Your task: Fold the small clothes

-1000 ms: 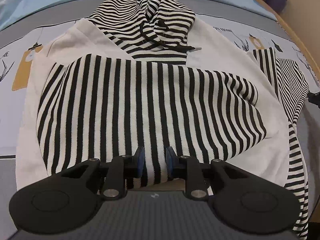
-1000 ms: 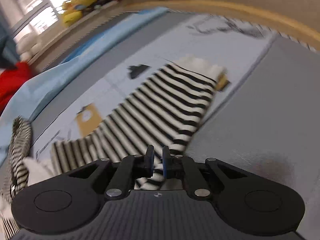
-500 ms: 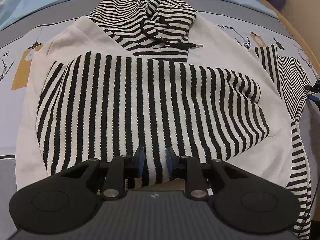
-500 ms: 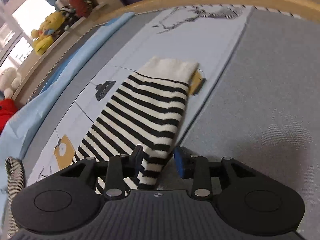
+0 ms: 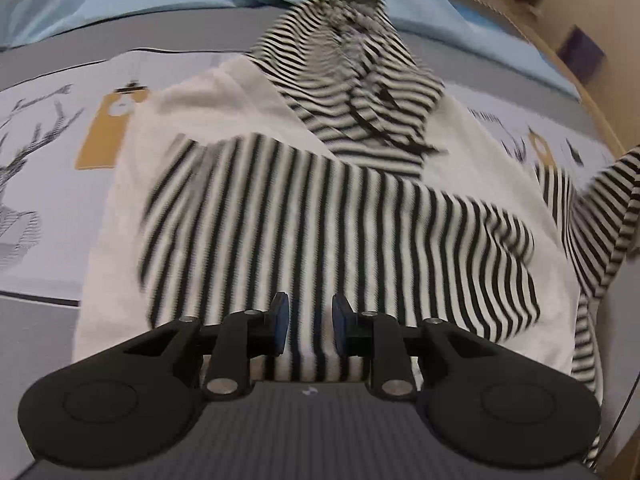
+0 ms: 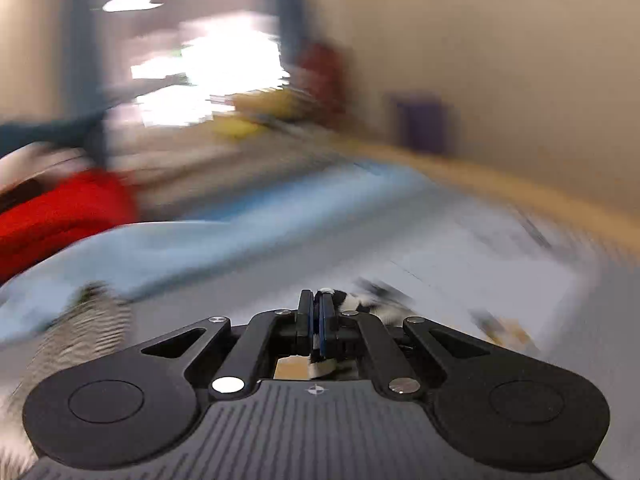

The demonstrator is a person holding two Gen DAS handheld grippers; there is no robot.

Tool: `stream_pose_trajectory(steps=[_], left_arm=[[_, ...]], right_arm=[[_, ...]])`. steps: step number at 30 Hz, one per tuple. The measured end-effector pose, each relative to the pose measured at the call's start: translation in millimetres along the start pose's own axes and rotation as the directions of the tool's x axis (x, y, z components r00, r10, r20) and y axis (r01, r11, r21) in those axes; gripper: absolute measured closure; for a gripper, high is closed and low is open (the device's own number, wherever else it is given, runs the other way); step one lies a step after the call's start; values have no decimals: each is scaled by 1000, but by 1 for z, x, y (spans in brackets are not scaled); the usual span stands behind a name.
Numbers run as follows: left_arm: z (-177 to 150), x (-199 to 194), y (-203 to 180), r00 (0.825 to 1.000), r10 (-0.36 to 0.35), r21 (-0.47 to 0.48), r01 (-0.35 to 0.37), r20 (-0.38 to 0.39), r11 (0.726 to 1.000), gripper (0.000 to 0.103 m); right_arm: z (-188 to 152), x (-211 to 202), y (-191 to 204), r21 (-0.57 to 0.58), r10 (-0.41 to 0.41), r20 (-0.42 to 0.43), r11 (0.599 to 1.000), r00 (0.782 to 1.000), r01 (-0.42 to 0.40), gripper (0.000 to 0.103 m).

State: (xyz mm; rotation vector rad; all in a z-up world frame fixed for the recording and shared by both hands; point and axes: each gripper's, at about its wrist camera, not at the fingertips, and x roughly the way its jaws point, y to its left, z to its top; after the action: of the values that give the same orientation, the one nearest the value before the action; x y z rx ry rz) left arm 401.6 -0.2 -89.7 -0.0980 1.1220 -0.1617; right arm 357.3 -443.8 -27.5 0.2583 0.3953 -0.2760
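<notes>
A small white hoodie with a black-and-white striped hood lies flat on the bed. One striped sleeve is folded across its chest. My left gripper is open, its jaws either side of that sleeve's cuff end without closing on it. The other striped sleeve is lifted off the bed at the right. My right gripper is shut on this sleeve's cuff, held up in the air; the right wrist view is heavily blurred.
The bed has a grey and pale-blue printed cover and a light blue sheet at the far side. A wooden bed rim runs along the right. Red fabric and toys sit beyond the bed.
My right gripper closed on the right sleeve's cuff and lifted it up quickly off the bed. My left gripper stayed open and shifted slightly over the folded sleeve.
</notes>
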Motion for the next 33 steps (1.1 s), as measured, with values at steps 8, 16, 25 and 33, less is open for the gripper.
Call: stream_pose_trajectory(steps=[8,16,25,33], left_arm=[[9,-21,38,999,-15,-161,21,40,987,77],[11,-23,41,998,-34,-194,42,45,980,77],[2,-14,5,995,-100,-57,101,22,993,77],[-14,-3,-47,962,-270,184,271,-32,945,75]], right_arm=[[-95,-73,185,-280,576,-562,544,594,-791,100],[-75,-74,179,-249,311,-606,800,732,-546,67],[-99,-5,70,252,281,-647,956,709,-149,53],[-109,3,80,422,438,-657,888,614,-182,87]])
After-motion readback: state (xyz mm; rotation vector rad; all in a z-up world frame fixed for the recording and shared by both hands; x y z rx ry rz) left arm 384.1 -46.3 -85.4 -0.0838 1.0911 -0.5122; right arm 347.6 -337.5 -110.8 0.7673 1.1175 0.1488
